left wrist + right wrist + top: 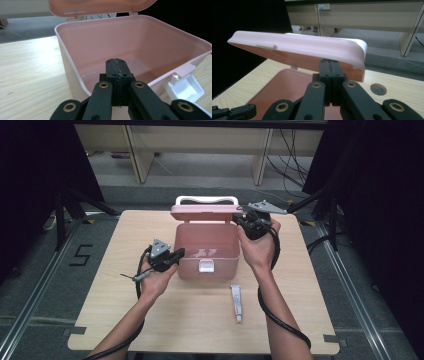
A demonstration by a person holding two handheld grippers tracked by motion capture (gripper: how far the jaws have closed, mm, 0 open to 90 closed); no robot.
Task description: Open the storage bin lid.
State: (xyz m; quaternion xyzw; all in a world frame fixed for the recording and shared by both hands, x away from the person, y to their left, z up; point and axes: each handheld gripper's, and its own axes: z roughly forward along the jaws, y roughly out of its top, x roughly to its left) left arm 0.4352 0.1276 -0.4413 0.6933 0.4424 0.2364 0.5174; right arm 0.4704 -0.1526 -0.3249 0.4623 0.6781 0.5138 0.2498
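A pink plastic box (pixel 207 251) stands open in the middle of the table, with nothing in its hollow (pixel 130 47). Its lid (pixel 202 212) with a white handle (pixel 206 199) is tilted up at the back. My left gripper (pixel 178 253) is shut and empty, its tips (pixel 117 62) at the box's front left rim. My right gripper (pixel 245 219) is shut too, and its tips (pixel 330 63) rest against the underside of the lid's (pixel 297 46) right edge. A white latch (pixel 183 86) hangs open on the box front.
A small white tube (pixel 236 303) lies on the wooden table (pixel 110 290) in front of the box, to the right. A round hole (pixel 378 89) sits in the tabletop near the lid. Desk legs and cables stand on the floor behind the table.
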